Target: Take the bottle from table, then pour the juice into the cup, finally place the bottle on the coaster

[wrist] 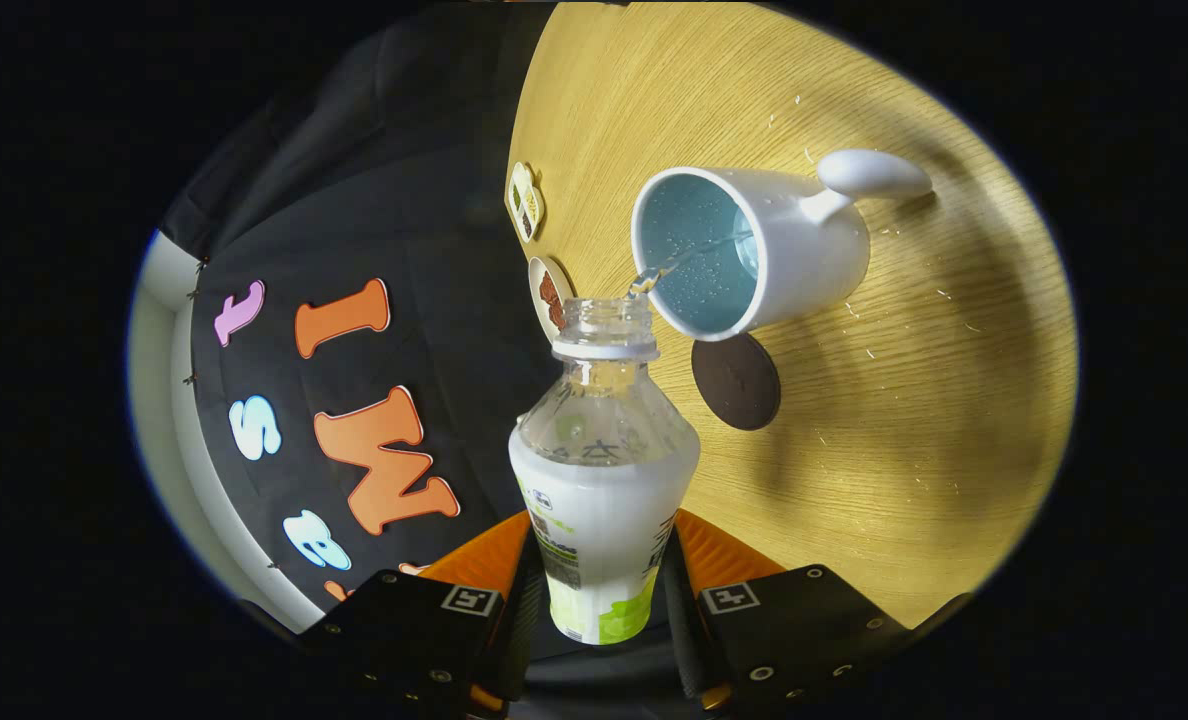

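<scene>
Pouring step, with places given from the cup. The gripper [602,590] has both fingers pressed on the label of the bottle [604,480], holding it tipped so that its long axis runs from the fingers toward the cup [749,250], with the open mouth at the near rim. A thin stream crosses into the cup. The coaster [736,380], on the table [904,420] just beside the cup's base, probably awaits the bottle.
</scene>
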Tool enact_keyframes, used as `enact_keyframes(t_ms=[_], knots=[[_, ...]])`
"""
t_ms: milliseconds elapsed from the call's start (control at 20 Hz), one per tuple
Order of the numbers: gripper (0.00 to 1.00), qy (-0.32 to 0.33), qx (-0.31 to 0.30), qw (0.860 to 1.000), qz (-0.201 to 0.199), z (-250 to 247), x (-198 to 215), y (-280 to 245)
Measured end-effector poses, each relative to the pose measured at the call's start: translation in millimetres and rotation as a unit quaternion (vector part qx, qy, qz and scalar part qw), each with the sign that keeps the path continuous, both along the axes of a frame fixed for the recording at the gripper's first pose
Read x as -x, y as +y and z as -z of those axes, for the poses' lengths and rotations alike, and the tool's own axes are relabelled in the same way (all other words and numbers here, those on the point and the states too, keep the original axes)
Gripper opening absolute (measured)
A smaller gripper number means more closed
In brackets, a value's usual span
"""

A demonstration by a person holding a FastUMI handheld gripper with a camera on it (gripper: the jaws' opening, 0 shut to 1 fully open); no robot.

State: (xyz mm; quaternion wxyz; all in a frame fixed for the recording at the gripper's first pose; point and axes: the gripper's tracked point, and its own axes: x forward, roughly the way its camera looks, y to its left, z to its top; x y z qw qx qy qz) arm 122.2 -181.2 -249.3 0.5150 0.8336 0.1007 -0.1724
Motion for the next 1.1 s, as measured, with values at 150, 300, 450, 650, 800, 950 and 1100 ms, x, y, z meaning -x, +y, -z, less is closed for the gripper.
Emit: enact_keyframes(t_ms=[150,300,450,650,800,950,1100], knots=[[0.59,0.0,-0.004,1.0,-0.002,0.2,0.3,-0.2],[0.59,0.0,-0.006,1.0,-0.004,0.0,0.8,0.1],[0.59,0.002,-0.01,1.0,-0.007,0.4,1.2,0.3],[0.59,0.002,-0.017,1.0,-0.012,-1.0,0.4,1.6],[0.59,0.004,-0.024,1.0,-0.012,-3.1,0.3,1.1],[0.59,0.006,-0.024,1.0,-0.012,-1.2,1.5,0.8],[0.59,0.006,-0.029,1.0,-0.009,-2.6,2.1,-1.3]])
